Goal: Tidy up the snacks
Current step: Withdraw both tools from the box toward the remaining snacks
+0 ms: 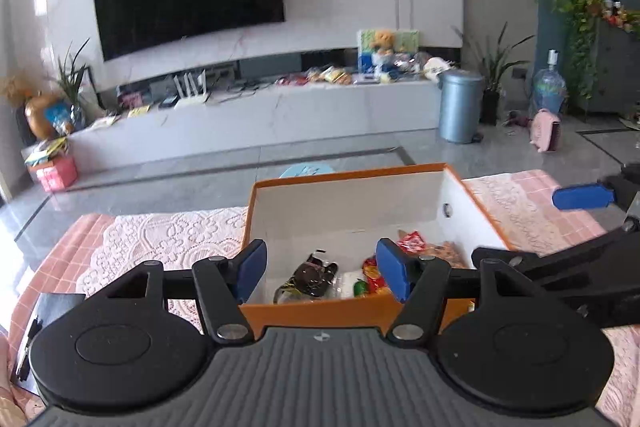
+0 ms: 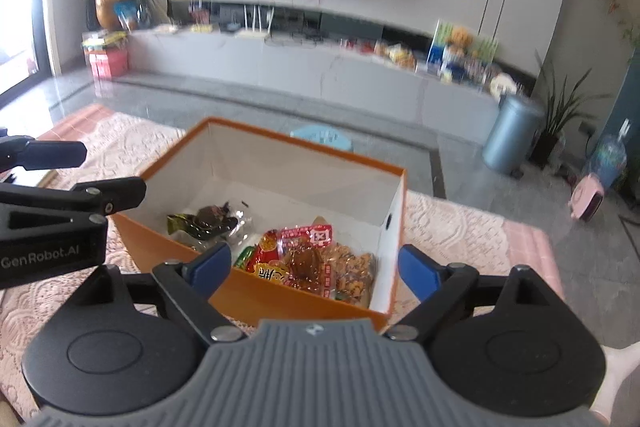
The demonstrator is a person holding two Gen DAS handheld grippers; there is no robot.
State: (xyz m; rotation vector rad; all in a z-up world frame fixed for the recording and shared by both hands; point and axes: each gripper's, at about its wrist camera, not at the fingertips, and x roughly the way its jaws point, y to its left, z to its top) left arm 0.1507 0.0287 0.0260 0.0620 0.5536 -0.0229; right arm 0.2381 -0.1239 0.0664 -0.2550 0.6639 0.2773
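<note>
In the left wrist view the left gripper (image 1: 320, 267) sits low in the frame, its blue fingers (image 1: 252, 269) spread apart with nothing between them, hanging over the near rim of the orange box (image 1: 320, 311). To the right, in the right wrist view, the right gripper (image 2: 316, 267) is likewise wide apart and empty, straddling the box's near corner.

The risk, as I judge it: either gripper could clip the thin cardboard wall and shove or tip the box on the lace-covered bench (image 2: 460, 227) — the cloth may slide.

The snacks (image 2: 312, 259) lie loose on the box floor at lower centre — a dark wrapped piece at left, red, green and clear crinkly packets heaped at right.
</note>
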